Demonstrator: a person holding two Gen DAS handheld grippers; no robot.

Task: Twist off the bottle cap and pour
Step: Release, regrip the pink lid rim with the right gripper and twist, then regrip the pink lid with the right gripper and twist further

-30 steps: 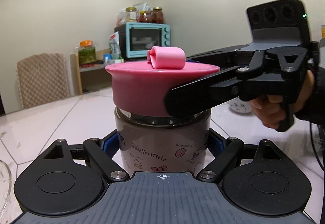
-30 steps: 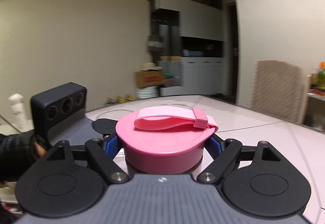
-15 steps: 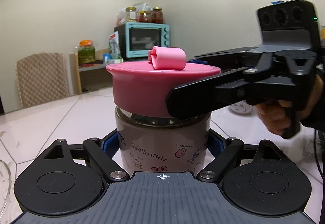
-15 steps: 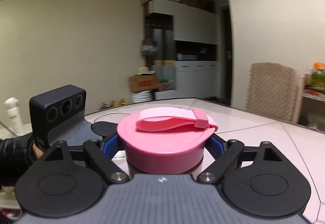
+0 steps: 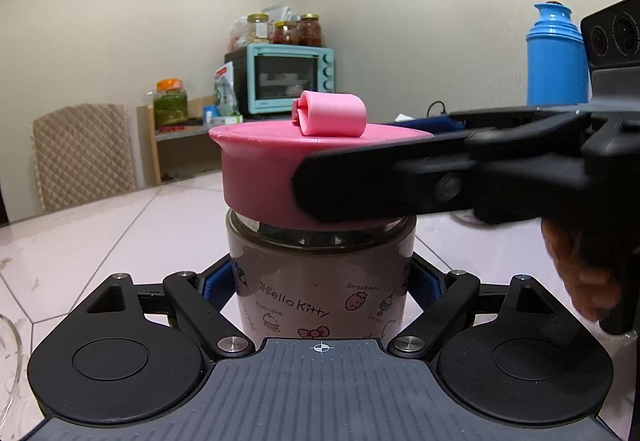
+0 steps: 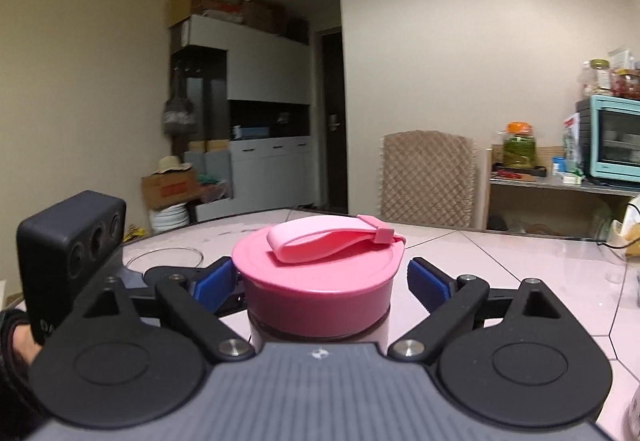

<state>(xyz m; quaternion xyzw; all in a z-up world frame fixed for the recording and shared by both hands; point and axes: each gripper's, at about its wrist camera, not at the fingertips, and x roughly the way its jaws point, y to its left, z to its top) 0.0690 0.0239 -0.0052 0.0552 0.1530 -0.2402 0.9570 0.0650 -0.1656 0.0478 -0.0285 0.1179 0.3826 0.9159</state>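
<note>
Between the left claw's (image 5: 320, 281) blue pads, gripped at its body, stands a brown cartoon-printed bottle (image 5: 320, 281) on the pale tiled table (image 5: 100, 241). Its broad pink cap (image 6: 316, 281), topped by a looped pink strap (image 6: 332, 237), sits between the right claw's (image 6: 320, 281) pads, which are spread clear of its sides. That claw reaches in level from the right, a hand (image 5: 580, 281) gripping its handle.

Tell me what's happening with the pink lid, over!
Left hand-held gripper shut on bottle. Right hand-held gripper open around pink cap, pads not gripping. Pink cap not yet off. Nothing blocking.
</note>
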